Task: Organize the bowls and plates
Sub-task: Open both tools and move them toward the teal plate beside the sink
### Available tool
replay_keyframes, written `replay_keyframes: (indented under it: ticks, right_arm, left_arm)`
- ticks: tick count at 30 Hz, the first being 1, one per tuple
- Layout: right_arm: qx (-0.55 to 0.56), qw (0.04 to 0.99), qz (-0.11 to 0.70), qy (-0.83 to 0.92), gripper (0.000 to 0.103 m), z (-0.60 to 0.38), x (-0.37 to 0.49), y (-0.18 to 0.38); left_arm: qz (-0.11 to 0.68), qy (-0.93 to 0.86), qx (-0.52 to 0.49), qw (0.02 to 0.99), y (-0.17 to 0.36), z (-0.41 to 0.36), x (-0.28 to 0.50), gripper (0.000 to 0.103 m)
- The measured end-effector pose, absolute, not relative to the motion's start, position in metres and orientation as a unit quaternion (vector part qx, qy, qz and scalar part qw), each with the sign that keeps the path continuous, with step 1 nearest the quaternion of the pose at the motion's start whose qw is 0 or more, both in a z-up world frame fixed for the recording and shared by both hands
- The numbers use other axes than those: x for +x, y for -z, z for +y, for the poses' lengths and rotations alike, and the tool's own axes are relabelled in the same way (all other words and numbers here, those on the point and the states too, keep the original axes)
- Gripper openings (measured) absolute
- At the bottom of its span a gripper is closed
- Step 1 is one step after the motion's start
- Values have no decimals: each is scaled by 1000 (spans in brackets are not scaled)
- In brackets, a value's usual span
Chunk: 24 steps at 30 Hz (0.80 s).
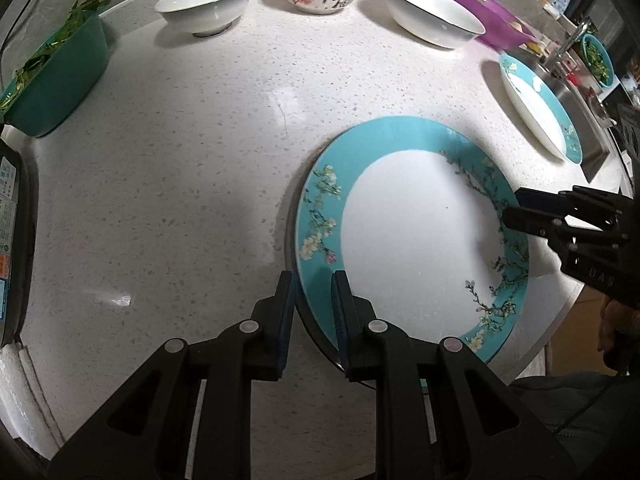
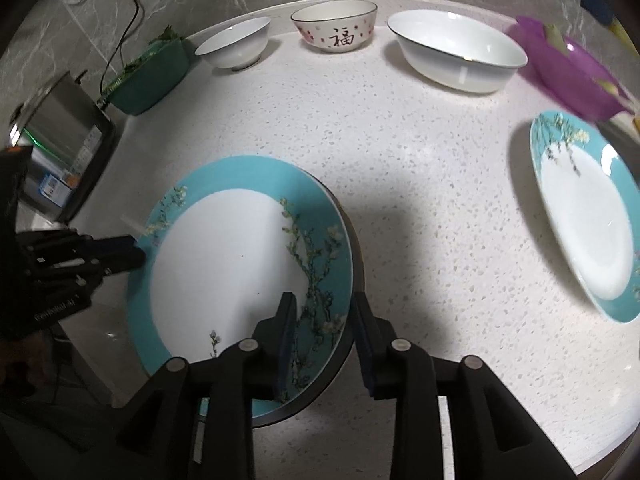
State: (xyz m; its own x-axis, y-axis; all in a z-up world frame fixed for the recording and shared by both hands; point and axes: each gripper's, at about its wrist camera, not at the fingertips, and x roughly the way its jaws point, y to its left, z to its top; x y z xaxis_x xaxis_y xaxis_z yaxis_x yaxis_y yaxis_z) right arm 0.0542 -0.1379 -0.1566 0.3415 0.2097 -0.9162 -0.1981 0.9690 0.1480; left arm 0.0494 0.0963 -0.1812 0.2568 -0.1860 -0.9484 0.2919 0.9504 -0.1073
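A large turquoise-rimmed floral plate (image 1: pixel 404 236) lies on the white counter and also shows in the right wrist view (image 2: pixel 224 256). It seems to rest on a dark-rimmed dish (image 2: pixel 316 392) under it. My left gripper (image 1: pixel 314 316) straddles the plate's near-left rim with its jaws apart. My right gripper (image 2: pixel 322 340) straddles the opposite rim, jaws apart. A second turquoise plate (image 2: pixel 588 216) lies to the right. Three bowls stand at the back: a small white one (image 2: pixel 236 46), a flowered one with a Chinese character (image 2: pixel 336 26) and a wide white one (image 2: pixel 460 54).
A green tub of leafy greens (image 1: pixel 56 80) stands at the back left, next to a steel appliance (image 2: pixel 64 140). A purple container (image 2: pixel 576 68) sits at the back right. A sink (image 1: pixel 580 96) lies beyond the second plate (image 1: pixel 540 108). The counter edge runs close below the large plate.
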Motion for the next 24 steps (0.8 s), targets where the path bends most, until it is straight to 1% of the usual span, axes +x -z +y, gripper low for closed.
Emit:
replay_keyframes:
  ticks: [4,6,7,9,10,11,12,13,16,20,24]
  right_arm:
    - [5,824,554,-117,36,-136,52,154]
    - [19,830,546,-112,39,-140,52,149]
    - [44,836,535,-112,46,-147,52,142]
    - [94,847,511,-114,72,-163,50,131]
    - [137,853,490,-119,78,-178,49,122]
    - [174,855,473,-123,92,-191,47,116]
    - [216,854,456,-129,103,-206,46,111]
    - [269,848,437,-131,103,-226,43,108]
    - [381,823,403,-125,103,-277,29,104]
    - [386,839,367,-115,103,-325,5,84]
    - [383,829,394,-103,103,-371,6,88]
  left_arm:
    - [583,151,42,797,177,100,51,17]
    - [569,152,29,808,168,105,52,17]
    - [556,155,19,816,161,108,53,18]
    - [529,166,-8,832,145,114,58,28]
    - [516,176,-24,838,137,117,61,54]
    - [500,190,-47,843,129,119,64,90]
    - [487,206,-72,846,123,122,67,100]
    - [478,222,-98,844,118,122,72,103]
    - [496,257,-152,815,113,113,88,103]
    - [520,281,-160,790,114,79,101,103]
    - [535,299,-148,776,113,26,117,103]
